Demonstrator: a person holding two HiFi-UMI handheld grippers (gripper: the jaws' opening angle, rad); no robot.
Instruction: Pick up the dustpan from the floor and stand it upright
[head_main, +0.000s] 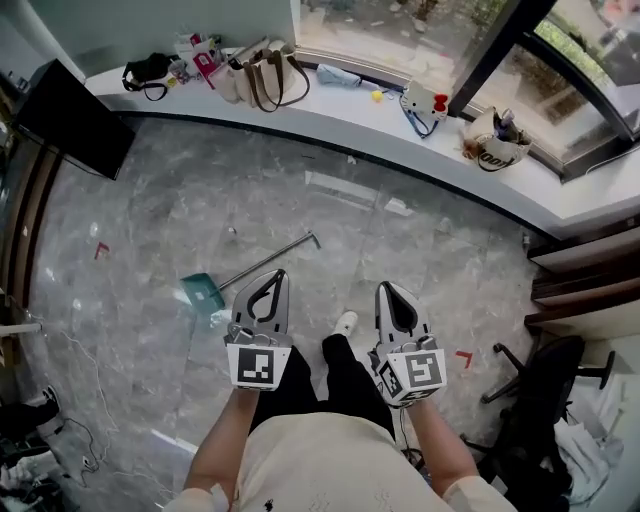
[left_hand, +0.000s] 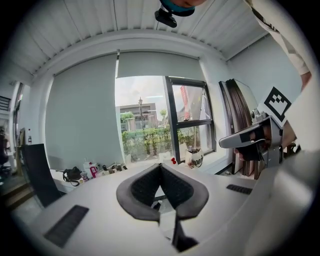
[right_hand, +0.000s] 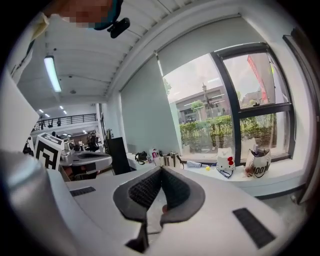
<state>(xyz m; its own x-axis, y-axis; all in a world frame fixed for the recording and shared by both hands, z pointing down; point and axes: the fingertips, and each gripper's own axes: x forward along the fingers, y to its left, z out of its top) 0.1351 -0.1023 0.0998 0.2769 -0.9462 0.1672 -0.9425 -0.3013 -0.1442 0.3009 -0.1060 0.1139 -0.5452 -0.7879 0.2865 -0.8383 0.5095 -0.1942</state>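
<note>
The dustpan lies flat on the grey marble floor. Its teal pan (head_main: 203, 292) is left of my left gripper, and its long thin metal handle (head_main: 270, 261) runs up to the right. My left gripper (head_main: 274, 274) is held at waist height just right of the pan, shut, with nothing between its pads (left_hand: 145, 186). My right gripper (head_main: 387, 289) hangs beside it, also shut and empty, with its fingertips (right_hand: 161, 171) meeting. Both gripper views look level toward the window, and neither shows the dustpan.
A white window ledge (head_main: 380, 130) curves along the far side with bags (head_main: 262, 75), a mug (head_main: 495, 148) and small items. A dark monitor (head_main: 72, 118) stands at left. An office chair (head_main: 545, 420) is at right, and cables (head_main: 70, 440) at lower left. The person's shoe (head_main: 345, 323) shows between the grippers.
</note>
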